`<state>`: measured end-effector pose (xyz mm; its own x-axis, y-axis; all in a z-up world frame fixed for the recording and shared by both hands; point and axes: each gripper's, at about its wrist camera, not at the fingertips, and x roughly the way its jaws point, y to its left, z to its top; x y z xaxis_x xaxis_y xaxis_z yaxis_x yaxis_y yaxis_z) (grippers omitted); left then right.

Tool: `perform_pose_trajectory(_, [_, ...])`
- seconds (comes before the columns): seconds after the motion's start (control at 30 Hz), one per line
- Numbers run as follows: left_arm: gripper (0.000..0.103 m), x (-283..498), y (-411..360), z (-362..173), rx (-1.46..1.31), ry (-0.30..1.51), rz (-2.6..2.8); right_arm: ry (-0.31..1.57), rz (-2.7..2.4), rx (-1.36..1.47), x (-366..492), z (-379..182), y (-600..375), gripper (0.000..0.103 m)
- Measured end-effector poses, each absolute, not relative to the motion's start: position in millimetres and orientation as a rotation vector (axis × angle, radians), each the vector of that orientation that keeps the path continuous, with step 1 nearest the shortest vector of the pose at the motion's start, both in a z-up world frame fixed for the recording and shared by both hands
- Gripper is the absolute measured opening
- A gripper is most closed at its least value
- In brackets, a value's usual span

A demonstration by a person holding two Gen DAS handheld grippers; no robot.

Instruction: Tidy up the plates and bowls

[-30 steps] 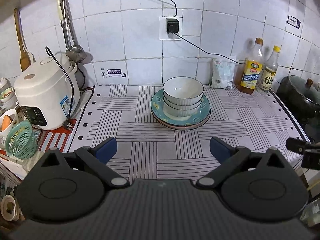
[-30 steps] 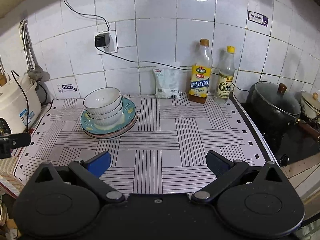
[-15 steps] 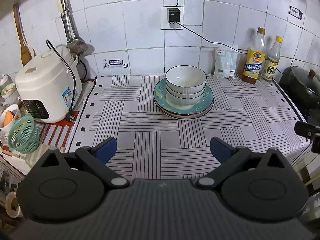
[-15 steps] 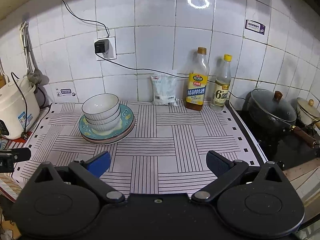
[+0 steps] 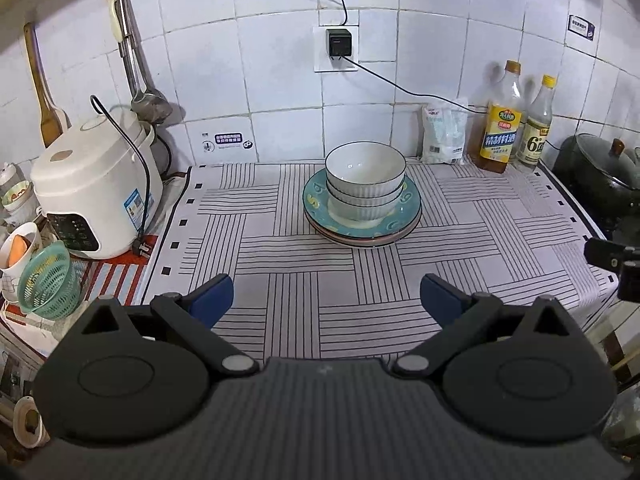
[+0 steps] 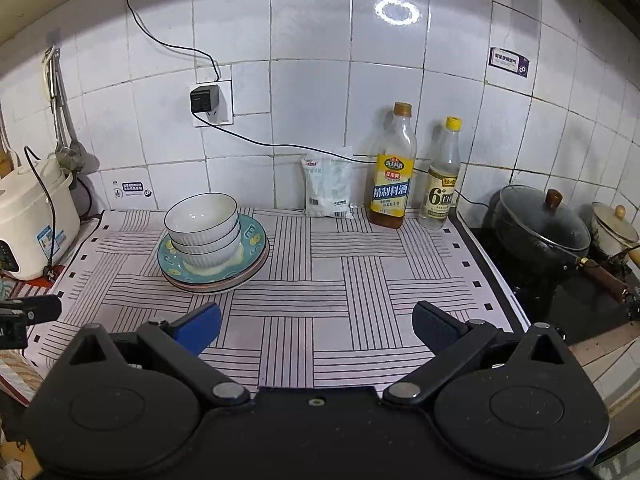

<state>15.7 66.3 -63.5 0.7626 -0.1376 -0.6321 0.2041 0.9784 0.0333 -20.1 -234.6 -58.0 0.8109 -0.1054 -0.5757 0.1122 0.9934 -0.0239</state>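
1. the left gripper (image 5: 326,294) is hovering over the near edge of the striped mat (image 5: 280,300), with its 2 blue-tipped fingers (image 5: 210,294) spread wide apart and holding nothing.
2. the right gripper (image 6: 316,326) is hovering over the same mat (image 6: 320,340), also with both fingers spread wide and nothing between them.
3. both grippers are pointing toward the tiled wall and are well apart from the dishes.
4. in the left wrist view, a part of the right gripper is showing at the right edge; in the right wrist view, a part of the left gripper is showing at the left edge.
5. the bowls (image 5: 365,178) are sitting as a nested stack of 3 on the plates (image 5: 320,204), toward the back of the mat, near the wall.
6. the plates (image 6: 256,240) are lying flat, the top one teal, with a pink rim showing under it; i cannot tell how many plates there are.
7. the bowls (image 6: 202,224) are standing upright with the openings facing up, so the stack's axis is vertical.
8. a white rice cooker (image 5: 92,196) is standing left of the mat, and a green basket (image 5: 48,280) is leaning in front of it.
9. a white bag (image 6: 328,186) and 2 bottles (image 6: 392,176) are standing at the wall, right of the dishes.
10. a dark pot with lid (image 6: 540,228) is sitting on the stove at the right.
11. nothing is standing on the mat between the grippers and the dishes.
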Motion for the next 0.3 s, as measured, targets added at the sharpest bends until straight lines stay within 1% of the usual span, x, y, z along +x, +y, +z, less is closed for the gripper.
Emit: perform_pose_trajectory(0.3, [0.101,10.1,65.5,-58.0,0.099,0.656,-0.175,0.594,-0.121,0.011,-23.2,-57.5,-232.3,0.103])
